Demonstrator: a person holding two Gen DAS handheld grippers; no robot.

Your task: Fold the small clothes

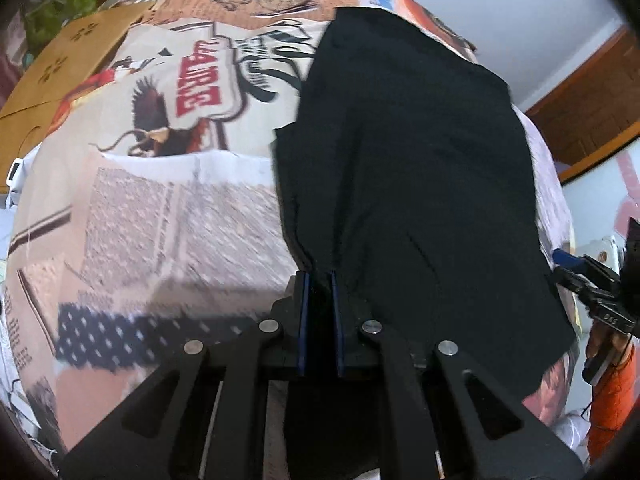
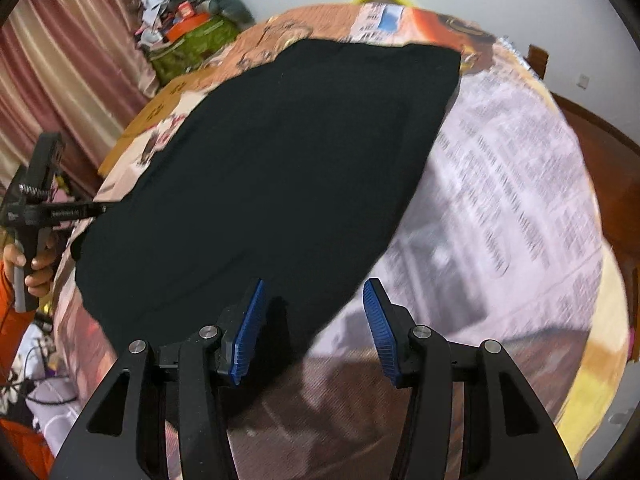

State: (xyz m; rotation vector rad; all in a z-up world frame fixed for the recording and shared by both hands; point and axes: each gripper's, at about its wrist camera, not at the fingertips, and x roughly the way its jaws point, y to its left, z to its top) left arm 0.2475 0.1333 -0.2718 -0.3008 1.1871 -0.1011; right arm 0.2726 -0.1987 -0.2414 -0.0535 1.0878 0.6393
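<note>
A black garment point(image 2: 272, 168) of soft, matte cloth lies spread over a table point(image 2: 520, 184) that is covered in printed paper sheets: newsprint columns, a red-lettered poster with a dark bird, a blue patch with white spots. The cloth reaches from the table's far edge down to its near edge, its outline roughly a long rectangle with gentle folds running along it. The left gripper point(image 1: 319, 276) has its blue-edged pads drawn close together, clamped on a bunched edge of the black garment at the near edge of the table. The right gripper point(image 2: 316, 292) has its ribbed blue pads standing apart with nothing pinched between them; the left pad is over the garment's near corner, the right pad over bare newsprint. Beyond the table's far left corner a green bag point(image 2: 188, 46) holds a heap of mixed items, too small to tell apart. A flat brown cardboard sheet point(image 1: 60, 64) lies at the table's left edge.
</note>
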